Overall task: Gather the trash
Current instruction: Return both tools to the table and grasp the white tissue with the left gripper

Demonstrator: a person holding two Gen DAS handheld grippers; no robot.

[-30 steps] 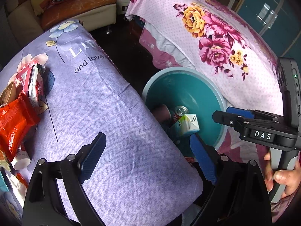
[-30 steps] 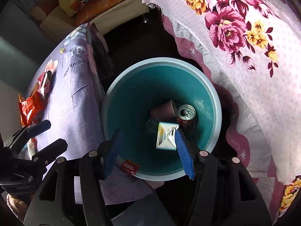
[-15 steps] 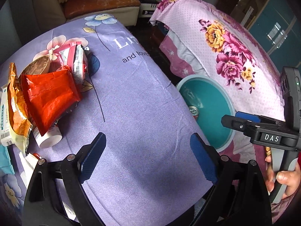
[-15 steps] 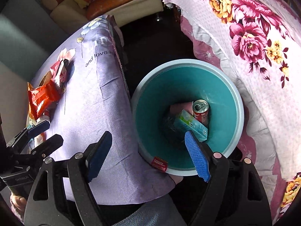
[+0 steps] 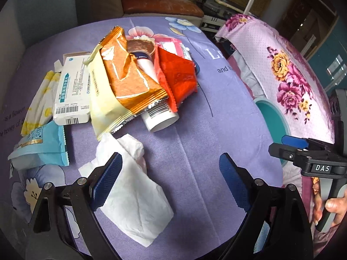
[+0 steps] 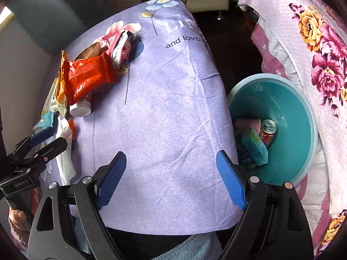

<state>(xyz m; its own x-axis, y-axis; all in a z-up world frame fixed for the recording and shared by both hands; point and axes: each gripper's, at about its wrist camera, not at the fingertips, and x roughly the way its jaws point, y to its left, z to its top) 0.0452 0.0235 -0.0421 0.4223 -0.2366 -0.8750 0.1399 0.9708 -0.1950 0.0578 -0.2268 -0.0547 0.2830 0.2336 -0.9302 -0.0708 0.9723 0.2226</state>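
My left gripper [image 5: 171, 182] is open and empty above the purple-clothed table [image 5: 195, 130], over a crumpled white tissue [image 5: 132, 186]. Beyond it lies a trash pile: an orange wrapper [image 5: 128, 75], a red wrapper [image 5: 177, 75], a white tube [image 5: 158, 114], a white box [image 5: 71, 93] and a light blue packet [image 5: 41, 145]. My right gripper [image 6: 171, 179] is open and empty over the table's near edge. The teal bin [image 6: 303, 117] stands on the floor to its right, holding a red can [image 6: 267, 130] and a green carton [image 6: 254, 145].
A bed or sofa under a pink floral cover [image 5: 288, 71] rises just right of the bin. A brown-cushioned sofa [image 5: 160, 2] stands behind the table. Each gripper shows in the other's view, the right one [image 5: 308, 156] at the table's right edge.
Both grippers swung left, away from the bin and over the table. The left now faces the trash pile and tissue. The carton lies in the bin.
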